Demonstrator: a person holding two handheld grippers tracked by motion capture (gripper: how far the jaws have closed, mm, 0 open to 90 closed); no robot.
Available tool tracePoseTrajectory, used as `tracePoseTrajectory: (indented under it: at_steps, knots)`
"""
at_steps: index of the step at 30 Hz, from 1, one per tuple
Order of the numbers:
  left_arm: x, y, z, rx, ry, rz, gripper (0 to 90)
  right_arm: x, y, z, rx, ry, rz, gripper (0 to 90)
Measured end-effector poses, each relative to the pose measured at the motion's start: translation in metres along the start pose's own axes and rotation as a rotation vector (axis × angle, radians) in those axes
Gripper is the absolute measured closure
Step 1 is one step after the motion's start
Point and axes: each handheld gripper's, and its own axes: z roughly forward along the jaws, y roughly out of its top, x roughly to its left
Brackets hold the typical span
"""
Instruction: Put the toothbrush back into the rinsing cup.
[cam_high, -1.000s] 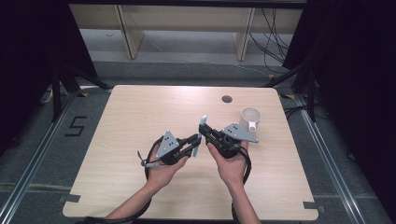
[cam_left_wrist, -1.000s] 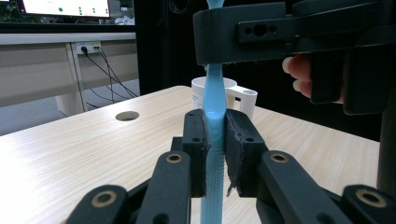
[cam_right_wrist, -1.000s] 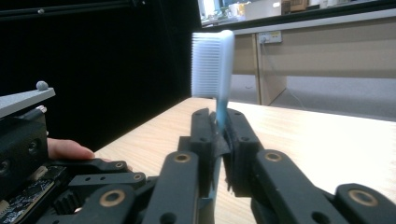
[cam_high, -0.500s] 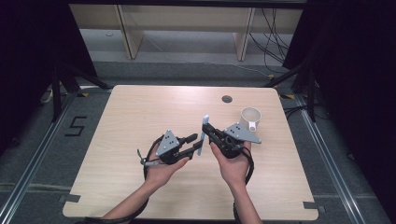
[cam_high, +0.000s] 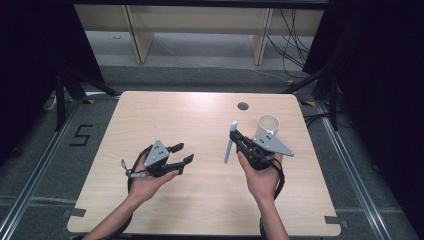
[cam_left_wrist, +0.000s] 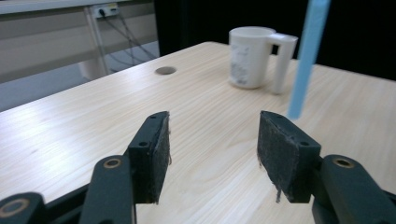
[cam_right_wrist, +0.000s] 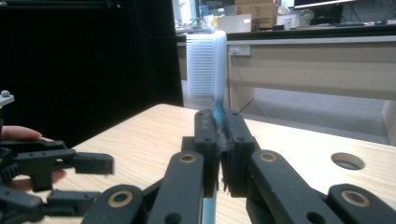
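Note:
A toothbrush (cam_high: 229, 143) with a light blue handle and a white bristle head (cam_right_wrist: 208, 65) stands nearly upright over the table. My right gripper (cam_high: 236, 136) is shut on its handle, and in the right gripper view the pads (cam_right_wrist: 218, 126) press on it from both sides. My left gripper (cam_high: 182, 153) hovers left of it and apart from it. Its jaws have just been opening and nothing is between them (cam_left_wrist: 212, 140). The blue handle (cam_left_wrist: 306, 56) shows beyond the right pad in the left gripper view. The left gripper (cam_right_wrist: 93, 179) shows again at the lower left of the right gripper view.
A white mug (cam_high: 267, 127) (cam_left_wrist: 252, 56) stands on the wooden table (cam_high: 200, 115) at the back right, just behind my right gripper. A round cable hole (cam_high: 243, 106) (cam_left_wrist: 165, 70) (cam_right_wrist: 348, 161) lies near the far edge. Shelving and cables stand beyond the table.
The left gripper, shut and close against the toothbrush before, has opened and drawn away to the left. The right gripper has shifted slightly right with the toothbrush still in it.

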Motion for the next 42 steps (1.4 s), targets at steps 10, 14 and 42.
tracePoseTrajectory:
  at_steps: [10,14,42]
  knots:
    - [0.026,-0.025,-0.028,0.012,0.091,-0.101,42.8,-0.014,0.006,-0.012,0.006,-0.043,-0.029,86.6]
    - [0.030,-0.034,-0.033,0.010,0.113,-0.147,42.3,-0.018,0.003,-0.014,-0.004,-0.050,-0.013,86.6]
    - [0.030,-0.057,-0.051,-0.071,0.188,-0.147,37.3,-0.035,0.015,-0.032,-0.011,-0.136,-0.025,86.4]
